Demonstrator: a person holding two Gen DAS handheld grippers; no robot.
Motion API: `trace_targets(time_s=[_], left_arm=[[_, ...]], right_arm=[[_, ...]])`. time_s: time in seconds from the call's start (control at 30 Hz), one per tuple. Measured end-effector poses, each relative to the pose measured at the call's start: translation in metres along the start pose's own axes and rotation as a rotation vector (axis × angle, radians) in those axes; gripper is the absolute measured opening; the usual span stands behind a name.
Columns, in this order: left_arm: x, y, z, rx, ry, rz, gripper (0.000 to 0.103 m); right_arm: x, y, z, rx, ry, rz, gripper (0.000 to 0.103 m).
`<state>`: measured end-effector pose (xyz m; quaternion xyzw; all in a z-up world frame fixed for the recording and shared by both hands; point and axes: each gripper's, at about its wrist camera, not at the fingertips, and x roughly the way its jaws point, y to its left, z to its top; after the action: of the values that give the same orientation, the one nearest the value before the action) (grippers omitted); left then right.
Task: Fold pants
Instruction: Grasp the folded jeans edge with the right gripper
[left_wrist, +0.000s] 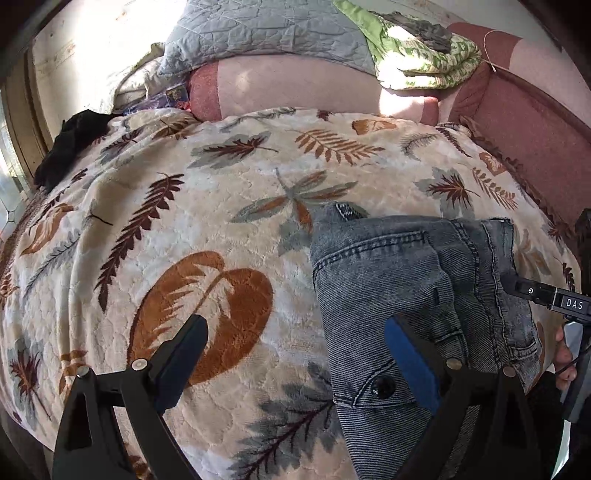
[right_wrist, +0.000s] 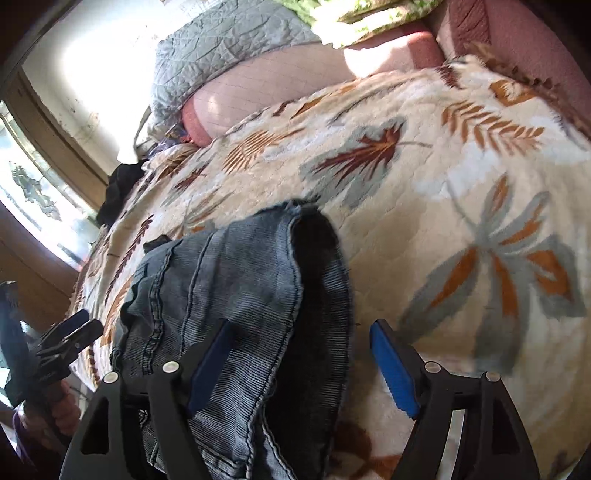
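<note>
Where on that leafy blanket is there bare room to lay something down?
Free: the blanket left of the jeans, up to the pink pillow, and the stretch right of the jeans in the right wrist view. Crowded: around the jeans, and the far left edge, where a black garment lies.

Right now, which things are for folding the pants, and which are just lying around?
For the job:
- jeans
- left gripper, open
- right gripper, open
- leaf blanket, the surface they lie on

Just lying about:
- grey quilt
- green cloth
- black cloth
- pink cushion
</note>
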<state>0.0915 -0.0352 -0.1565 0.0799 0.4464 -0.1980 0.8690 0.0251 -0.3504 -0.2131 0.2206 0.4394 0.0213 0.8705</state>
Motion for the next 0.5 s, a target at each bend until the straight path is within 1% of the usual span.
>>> trace_targets(time_s=[0.03, 0.07, 0.13, 0.17, 0.23, 0.3, 0.33, 0.37, 0.4, 0.43, 0.47, 0.5], left_arm=[[0.006, 0.002, -0.001, -0.009, 0.015, -0.033, 0.096], [0.013, 0.003, -0.003, -0.017, 0.035, -0.083, 0.096], [0.027, 0.002, -0.006, -0.057, 0.095, -0.151, 0.096], [0.03, 0.001, -0.006, -0.083, 0.1, -0.184, 0.096], [0.033, -0.005, -0.009, -0.094, 0.098, -0.251, 0.096], [0.034, -0.012, -0.008, -0.08, 0.092, -0.231, 0.096], [0.033, -0.014, -0.007, -0.07, 0.084, -0.233, 0.096], [0.033, -0.015, -0.006, -0.06, 0.079, -0.233, 0.095], [0.032, -0.017, -0.005, -0.053, 0.083, -0.228, 0.093], [0.031, -0.018, -0.003, -0.046, 0.081, -0.237, 0.089], [0.028, -0.018, -0.001, -0.038, 0.079, -0.264, 0.071], [0.026, -0.021, 0.001, -0.028, 0.079, -0.278, 0.062]], right_arm=[[0.004, 0.003, -0.001, -0.012, -0.002, -0.001, 0.081], [0.006, 0.007, -0.003, -0.029, -0.015, -0.005, 0.084], [0.009, 0.015, -0.005, -0.032, -0.013, 0.04, 0.084], [0.012, 0.02, -0.007, -0.033, 0.002, 0.06, 0.084], [0.017, 0.034, -0.01, -0.076, 0.018, 0.07, 0.084], [0.018, 0.044, -0.013, -0.106, 0.023, 0.064, 0.079], [0.019, 0.048, -0.013, -0.115, 0.026, 0.043, 0.071], [0.019, 0.051, -0.013, -0.127, 0.029, 0.022, 0.06], [0.018, 0.054, -0.012, -0.14, 0.03, 0.004, 0.054], [0.015, 0.057, -0.012, -0.155, 0.029, -0.003, 0.045], [0.012, 0.06, -0.012, -0.167, 0.023, -0.011, 0.04], [0.009, 0.063, -0.012, -0.175, 0.016, -0.015, 0.039]])
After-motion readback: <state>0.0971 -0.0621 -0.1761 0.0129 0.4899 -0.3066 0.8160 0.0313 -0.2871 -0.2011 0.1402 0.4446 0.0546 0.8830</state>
